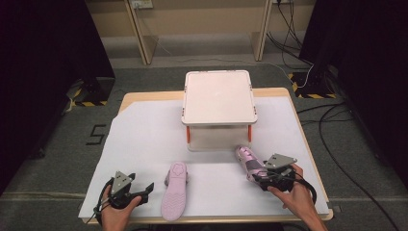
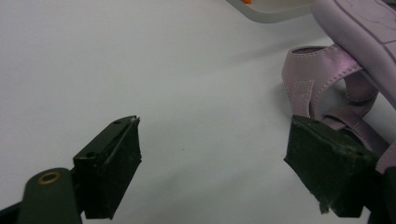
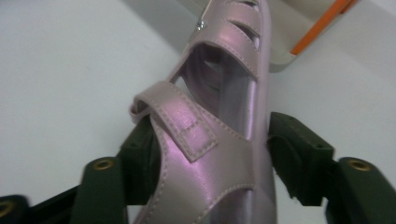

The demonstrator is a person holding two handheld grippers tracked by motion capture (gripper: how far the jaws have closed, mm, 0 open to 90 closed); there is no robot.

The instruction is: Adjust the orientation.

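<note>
The counter (image 1: 308, 144) has a light wooden top under a white sheet (image 1: 139, 144). It stands on grey carpet (image 1: 48, 159). Black cables (image 1: 337, 139) cross the floor. Yellow-black tape (image 1: 308, 94) marks it. Pale wooden furniture legs (image 1: 139, 33) stand behind, between dark panels (image 1: 43, 48).

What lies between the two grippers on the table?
In the high view, a pink sandal lying sole-up sits between the left gripper and the right gripper.
</note>
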